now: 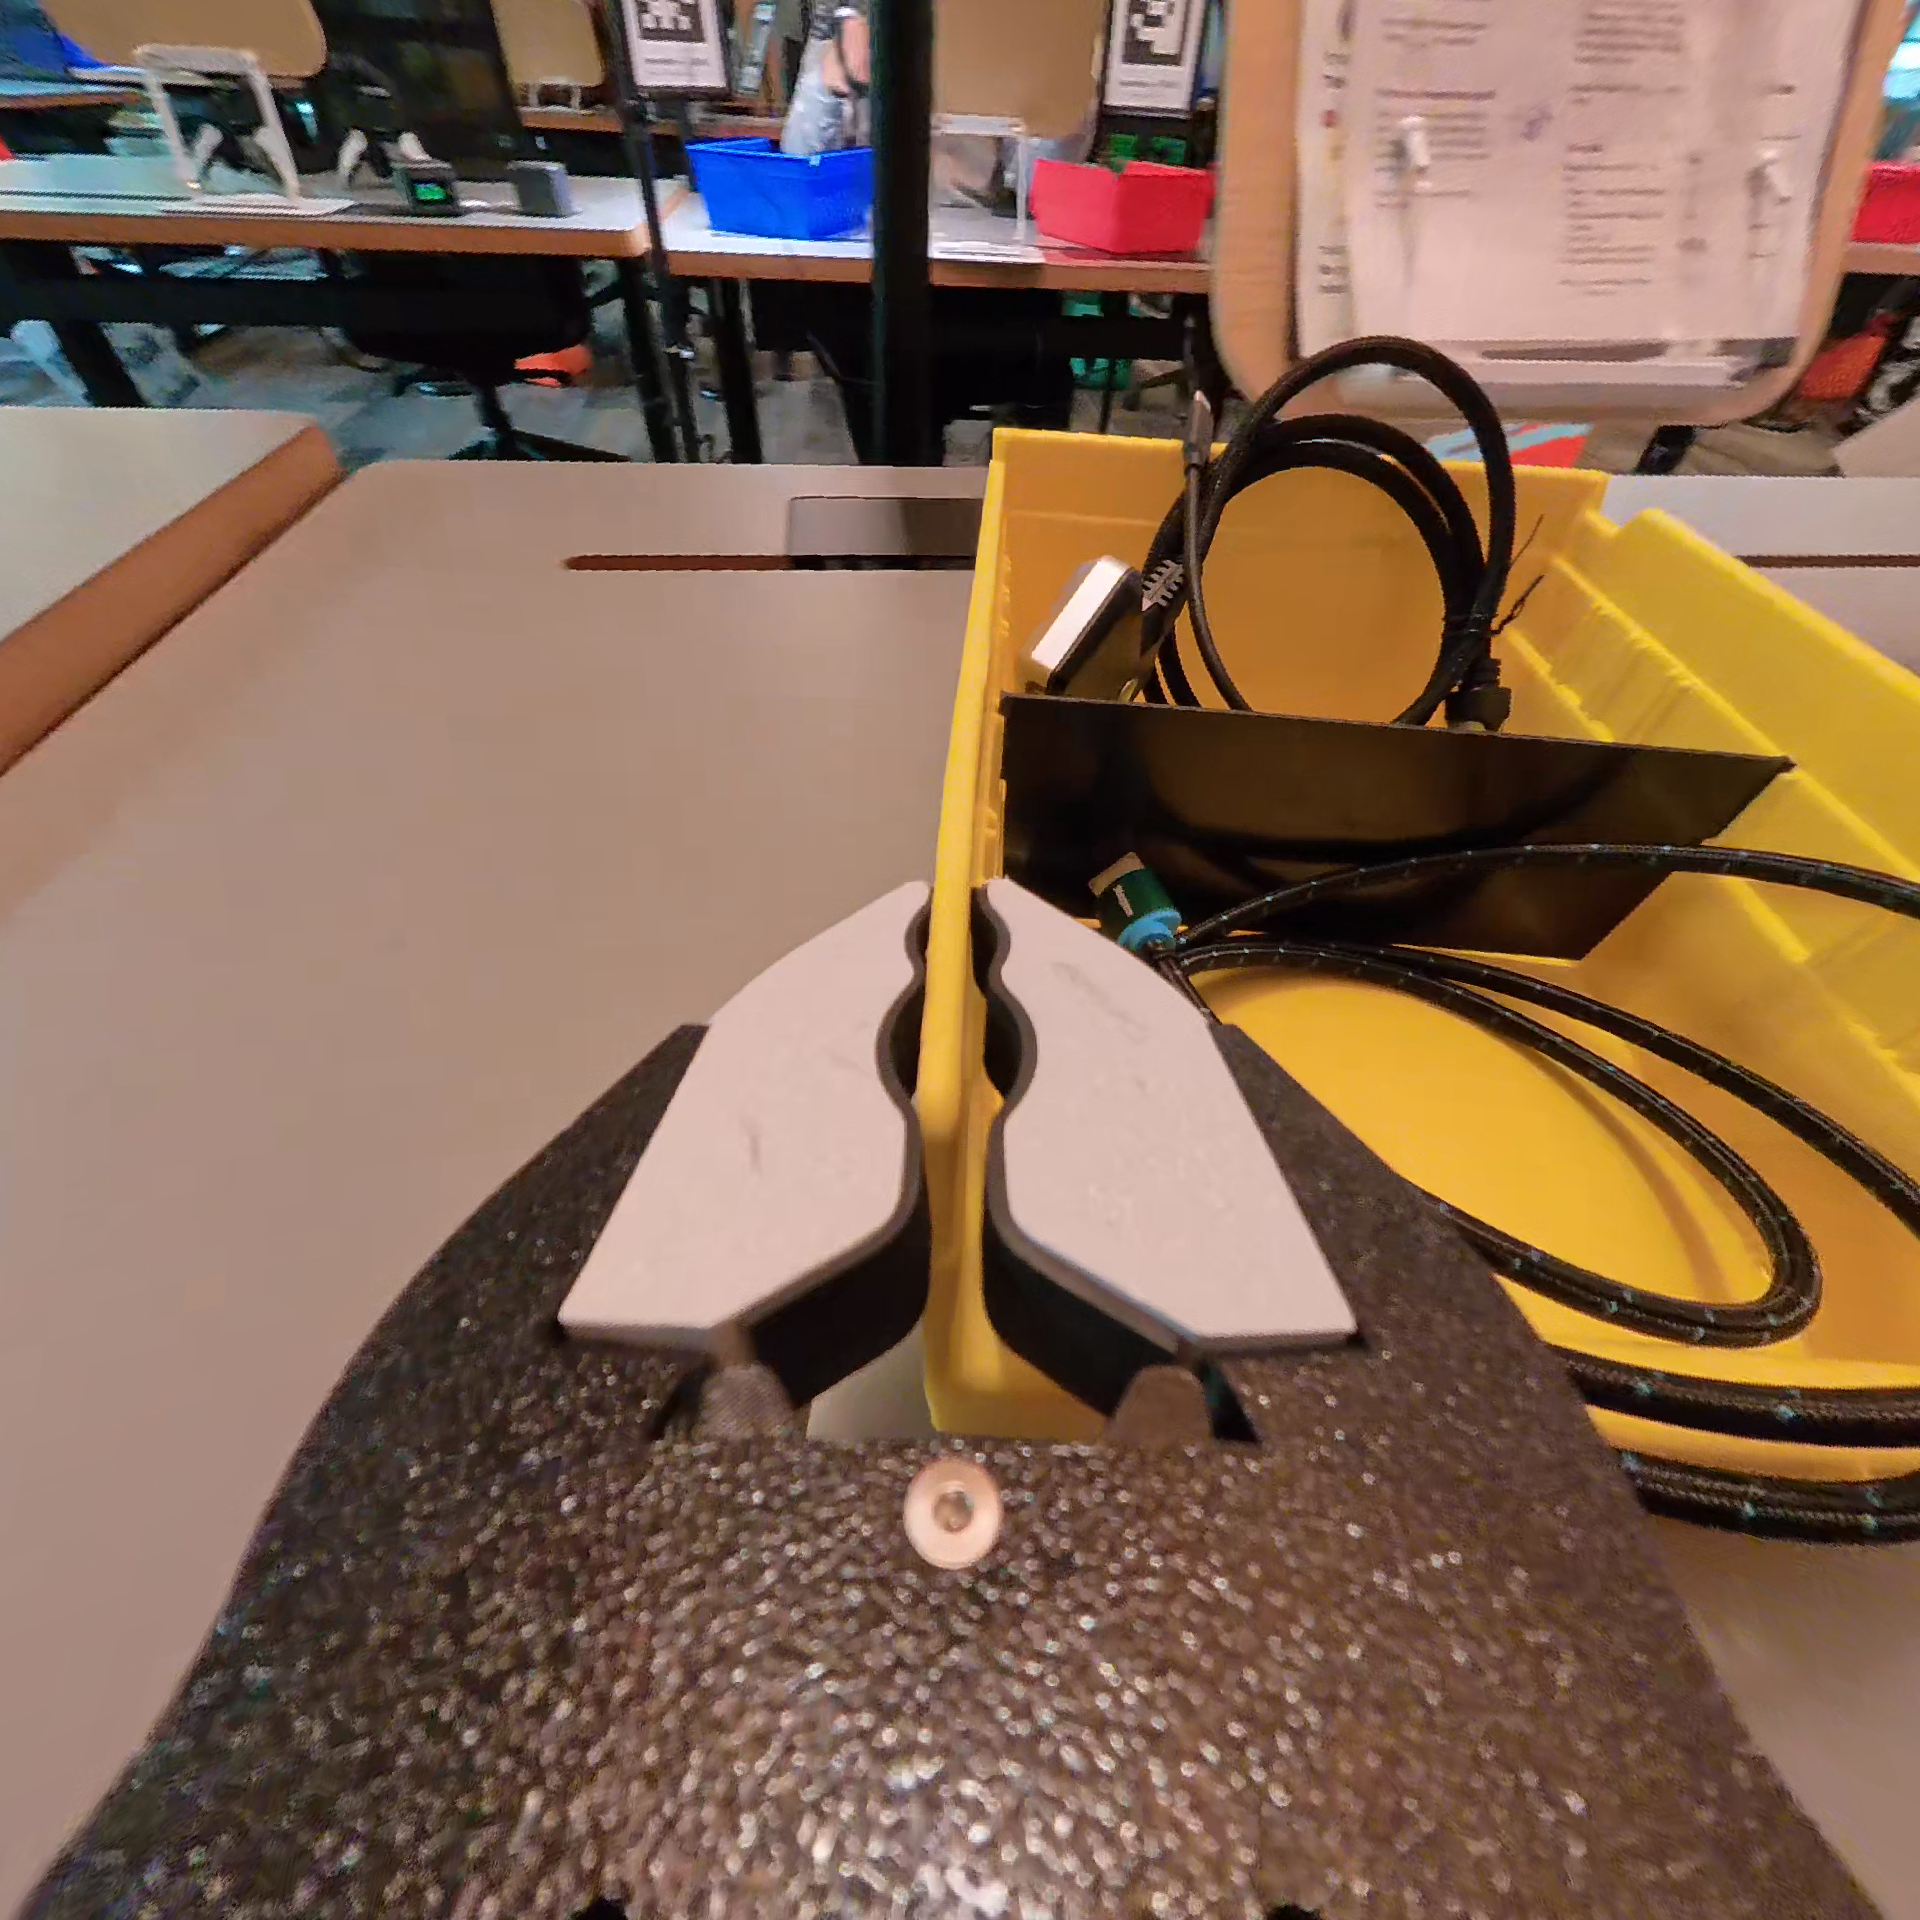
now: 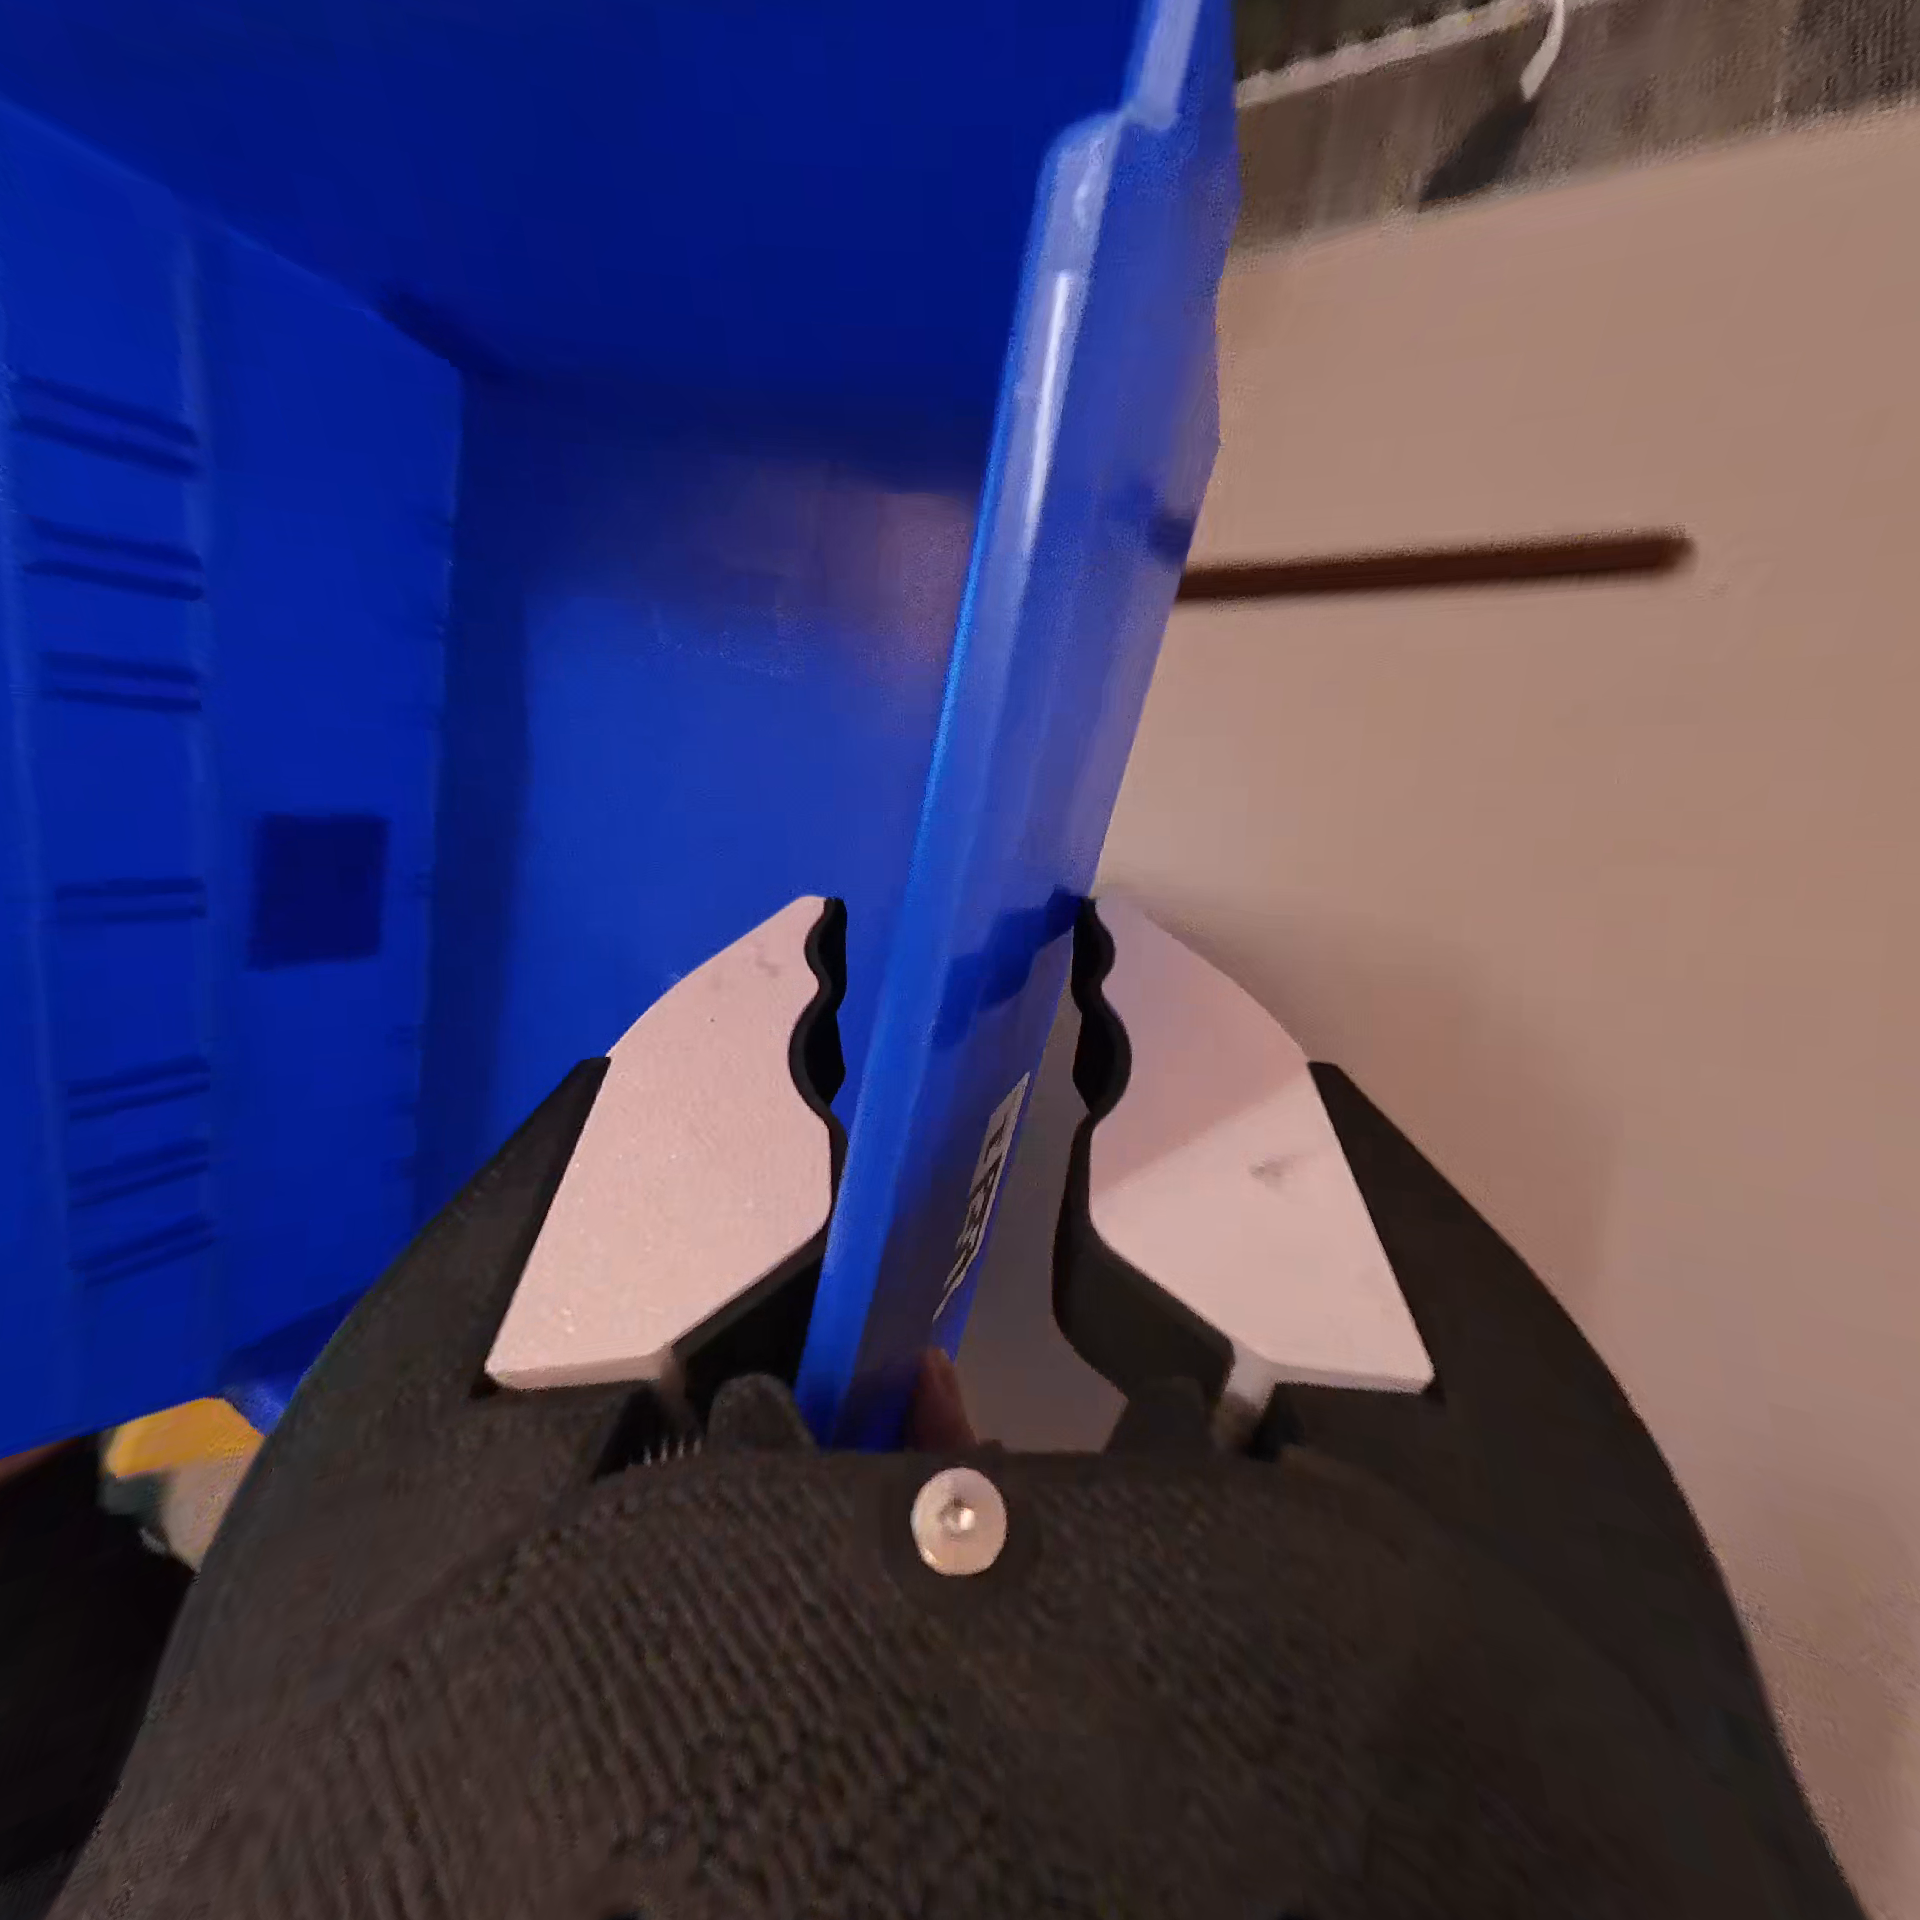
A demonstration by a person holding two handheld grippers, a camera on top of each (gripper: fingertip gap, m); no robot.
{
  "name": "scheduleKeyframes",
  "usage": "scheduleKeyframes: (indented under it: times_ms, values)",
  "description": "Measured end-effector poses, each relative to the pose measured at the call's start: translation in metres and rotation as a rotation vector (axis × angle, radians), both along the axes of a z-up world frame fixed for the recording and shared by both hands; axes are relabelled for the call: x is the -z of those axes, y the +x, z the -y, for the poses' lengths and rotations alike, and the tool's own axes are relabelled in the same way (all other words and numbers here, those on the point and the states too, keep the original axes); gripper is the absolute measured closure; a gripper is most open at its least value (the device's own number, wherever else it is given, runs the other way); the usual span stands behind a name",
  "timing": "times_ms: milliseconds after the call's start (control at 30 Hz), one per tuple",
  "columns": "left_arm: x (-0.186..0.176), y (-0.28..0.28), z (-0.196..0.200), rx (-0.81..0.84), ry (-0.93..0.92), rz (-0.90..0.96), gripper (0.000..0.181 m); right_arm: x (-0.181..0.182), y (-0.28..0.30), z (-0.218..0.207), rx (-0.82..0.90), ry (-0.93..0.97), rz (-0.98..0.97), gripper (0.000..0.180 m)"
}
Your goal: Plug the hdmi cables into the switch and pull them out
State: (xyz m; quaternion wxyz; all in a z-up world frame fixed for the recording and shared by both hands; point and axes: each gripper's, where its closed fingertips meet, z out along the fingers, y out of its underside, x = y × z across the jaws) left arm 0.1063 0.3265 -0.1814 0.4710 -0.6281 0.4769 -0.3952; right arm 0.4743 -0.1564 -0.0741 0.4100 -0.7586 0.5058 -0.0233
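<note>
My left gripper [image 1: 951, 914] is shut on the left wall of a yellow bin [image 1: 1351, 1101]. A black divider [image 1: 1351, 790] splits the bin. The far compartment holds a silver switch box [image 1: 1081, 634] and a coiled black cable [image 1: 1351, 520]. The near compartment holds a braided black HDMI cable [image 1: 1558, 1143] with a green and blue plug [image 1: 1127, 899]. My right gripper [image 2: 961, 914] is shut on the right wall of a blue bin [image 2: 623, 416]; the wall [image 2: 1039, 727] runs between the jaws and the bin tilts. No contents of the blue bin show.
The bins rest on a beige table [image 1: 468, 831] with a narrow slot [image 1: 727, 562] near its far edge. A board with papers [image 1: 1558, 177] stands behind the yellow bin. Other desks with blue [image 1: 779, 187] and red [image 1: 1122, 203] bins stand farther back.
</note>
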Motion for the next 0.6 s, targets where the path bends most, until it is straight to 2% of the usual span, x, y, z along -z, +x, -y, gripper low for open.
scheduleKeyframes:
  times_ms: [167,300,400,533,600]
  values:
    - [0.000,0.000,-0.045,-0.071,0.004,-0.005,0.176,0.091,-0.005,0.087,0.066,-0.084,-0.149,0.137]
    - [0.001,0.006,-0.074,-0.107,0.016,-0.013,0.174,0.134,-0.001,0.129,0.103,-0.139,-0.193,0.136]
    - [0.000,0.010,-0.094,-0.159,0.021,-0.001,0.172,0.154,0.002,0.137,0.082,-0.140,-0.238,0.137]
    - [0.000,0.017,-0.106,-0.189,0.005,0.018,0.173,0.166,0.014,0.126,0.024,-0.105,-0.259,0.136]
    - [0.000,0.021,-0.108,-0.206,0.003,0.017,0.173,0.173,0.020,0.122,-0.004,-0.148,-0.279,0.137]
